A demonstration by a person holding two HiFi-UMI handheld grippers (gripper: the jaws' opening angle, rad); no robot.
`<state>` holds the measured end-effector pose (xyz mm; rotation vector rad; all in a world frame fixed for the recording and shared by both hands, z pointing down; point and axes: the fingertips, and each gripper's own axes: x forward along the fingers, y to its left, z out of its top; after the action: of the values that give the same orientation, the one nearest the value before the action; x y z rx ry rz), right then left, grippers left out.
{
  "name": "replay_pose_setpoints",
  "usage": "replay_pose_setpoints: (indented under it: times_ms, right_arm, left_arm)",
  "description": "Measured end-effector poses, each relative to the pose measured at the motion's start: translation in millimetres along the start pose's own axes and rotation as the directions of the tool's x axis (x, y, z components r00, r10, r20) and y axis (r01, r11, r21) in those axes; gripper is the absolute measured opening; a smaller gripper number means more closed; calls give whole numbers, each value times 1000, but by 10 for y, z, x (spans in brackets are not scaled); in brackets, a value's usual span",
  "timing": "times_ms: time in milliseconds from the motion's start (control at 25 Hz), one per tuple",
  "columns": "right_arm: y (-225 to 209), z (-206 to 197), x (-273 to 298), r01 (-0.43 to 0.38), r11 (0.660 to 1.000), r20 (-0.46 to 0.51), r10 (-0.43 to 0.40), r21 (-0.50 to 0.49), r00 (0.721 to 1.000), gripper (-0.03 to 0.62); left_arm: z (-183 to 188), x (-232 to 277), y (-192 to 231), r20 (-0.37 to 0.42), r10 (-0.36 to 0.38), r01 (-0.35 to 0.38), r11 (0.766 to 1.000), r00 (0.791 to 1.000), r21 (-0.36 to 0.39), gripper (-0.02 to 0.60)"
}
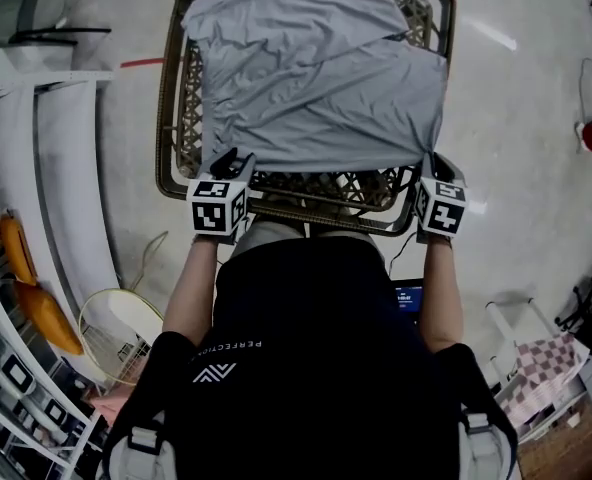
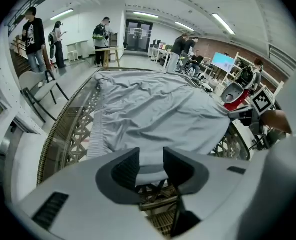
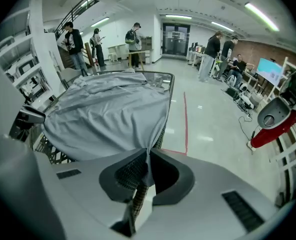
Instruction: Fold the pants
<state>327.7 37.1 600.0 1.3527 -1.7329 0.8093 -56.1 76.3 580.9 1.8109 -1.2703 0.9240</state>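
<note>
Left gripper (image 1: 231,159) and right gripper (image 1: 430,161) each clamp a near corner of limp, likely light pants (image 1: 321,78), sound folding holds.

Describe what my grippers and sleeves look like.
The left tongs and right tongs each have a pale grey body with dark, ribbed pads, and each carries a marker cube of black-and-white squares. The person wears a black short-sleeved top with small white print.
</note>
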Motion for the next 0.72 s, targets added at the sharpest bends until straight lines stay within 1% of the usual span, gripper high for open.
replay_pose_setpoints:
  times_ms: [80, 200, 360, 480, 600, 720]
  right_arm:
    - [41, 41, -18, -12, 1000, 4, 12, -5, 1000, 44]
    - [67, 132, -15, -41, 999, 20, 40, 17, 999, 43]
    - [82, 273, -49, -67, 995, 47, 64, 71, 997, 43]
    - [185, 376, -53, -101, 990, 63, 95, 95, 993, 43]
    - [345, 469, -37, -133, 987, 71, 127, 88, 989, 43]
    - [523, 555, 5, -160, 985, 70, 156, 62, 985, 43]
  left_arm:
    - [3, -33, 121, 7, 25, -25, 1000, 1000, -7, 149]
    - [22, -71, 295, 13, 63, -62, 998, 998, -27, 157]
    - [-42, -86, 428, -2, 72, -72, 996, 997, -60, 180]
    - [-125, -116, 521, -10, 87, -87, 992, 996, -90, 196]
    - [-175, -146, 610, -3, 111, -111, 987, 994, -116, 202]
    - [-195, -190, 693, 14, 136, -132, 982, 991, -137, 209]
